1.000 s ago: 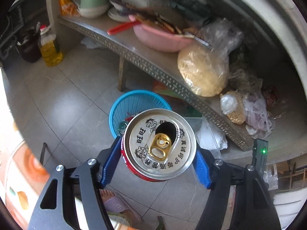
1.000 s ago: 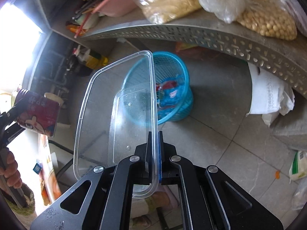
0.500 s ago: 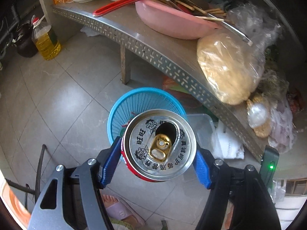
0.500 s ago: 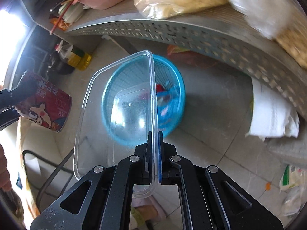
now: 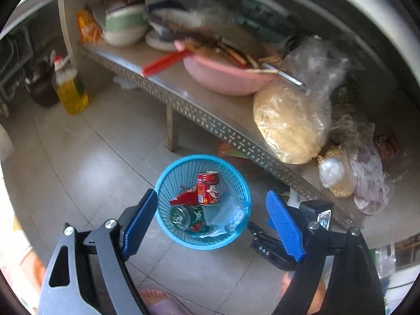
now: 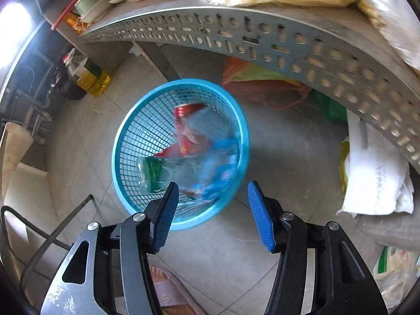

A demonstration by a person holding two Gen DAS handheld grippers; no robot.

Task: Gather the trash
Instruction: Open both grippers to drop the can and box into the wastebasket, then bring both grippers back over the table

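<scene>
Grey tiled floor is carrying a round blue plastic mesh basket, which is standing just in front of a long perforated metal desk.

Basket contents, left wrist view: a red printed drink can is lying on its side toward the far wall of the basket; a clear glass bottle with a green label is lying nearer, with red wrappers and a clear plastic container, blurred, beside it on the right.

Left claw: its jaws have just been opening and are standing wide apart above the basket, nothing between the blue pads.

Right claw: its jaws have just been opening and are standing apart above the near rim of the basket, nothing gripped.

Desk load: a pink plastic basin and a clear bag of pale grain to its right.

Far left, on the floor: a yellow oil bottle.
</scene>
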